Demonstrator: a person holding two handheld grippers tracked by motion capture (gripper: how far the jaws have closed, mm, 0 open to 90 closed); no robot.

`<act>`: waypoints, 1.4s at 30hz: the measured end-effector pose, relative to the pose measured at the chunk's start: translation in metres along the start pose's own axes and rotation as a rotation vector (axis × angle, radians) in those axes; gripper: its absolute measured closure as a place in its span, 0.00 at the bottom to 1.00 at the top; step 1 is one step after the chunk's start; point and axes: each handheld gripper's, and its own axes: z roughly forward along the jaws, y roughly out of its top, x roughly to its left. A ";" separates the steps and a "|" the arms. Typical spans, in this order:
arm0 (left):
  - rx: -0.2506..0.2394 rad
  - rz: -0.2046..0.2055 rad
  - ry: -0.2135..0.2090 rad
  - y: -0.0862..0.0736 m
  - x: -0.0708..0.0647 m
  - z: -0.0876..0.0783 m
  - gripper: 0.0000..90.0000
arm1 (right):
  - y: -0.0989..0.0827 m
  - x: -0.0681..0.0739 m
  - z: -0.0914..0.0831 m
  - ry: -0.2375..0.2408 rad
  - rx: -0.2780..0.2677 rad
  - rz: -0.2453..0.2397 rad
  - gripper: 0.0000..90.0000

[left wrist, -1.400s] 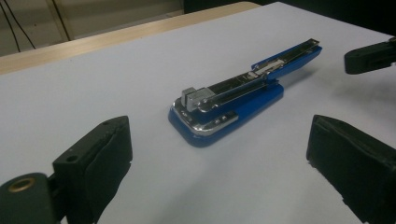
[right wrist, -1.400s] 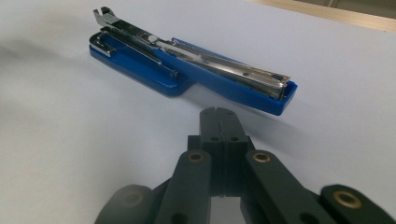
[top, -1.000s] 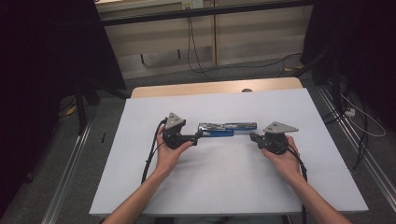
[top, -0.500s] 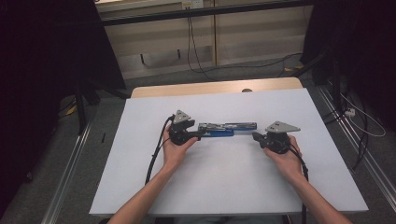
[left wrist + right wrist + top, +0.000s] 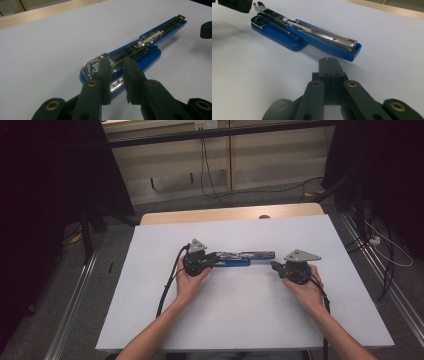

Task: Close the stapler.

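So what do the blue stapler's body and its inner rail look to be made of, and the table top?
The stapler: its blue body looks like glossy moulded plastic, with soft highlights on rounded edges. The inner rail appears to be bright plated metal, mirror-like with sharp glints. The table top seems a matt white laminate or board, evenly lit without reflections; which of the two is unclear.

The high view looks forward and down from above the person's side, taking in the whole tabletop (image 5: 250,320). Each gripper view sits low and close, looking along its own hand-held gripper toward the stapler (image 5: 140,50), from opposite ends. All three views share the stapler.
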 end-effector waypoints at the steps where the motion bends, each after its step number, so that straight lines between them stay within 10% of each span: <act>1: 0.002 0.007 -0.004 0.001 0.000 -0.001 0.89 | 0.000 0.000 0.000 -0.002 0.002 -0.001 1.00; 20: 0.094 0.024 -0.007 -0.006 0.000 0.014 1.00 | -0.001 -0.002 0.004 -0.007 0.020 -0.019 1.00; 42: 0.086 0.013 -0.012 -0.007 0.000 0.016 1.00 | 0.006 -0.009 0.016 -0.016 0.108 -0.006 1.00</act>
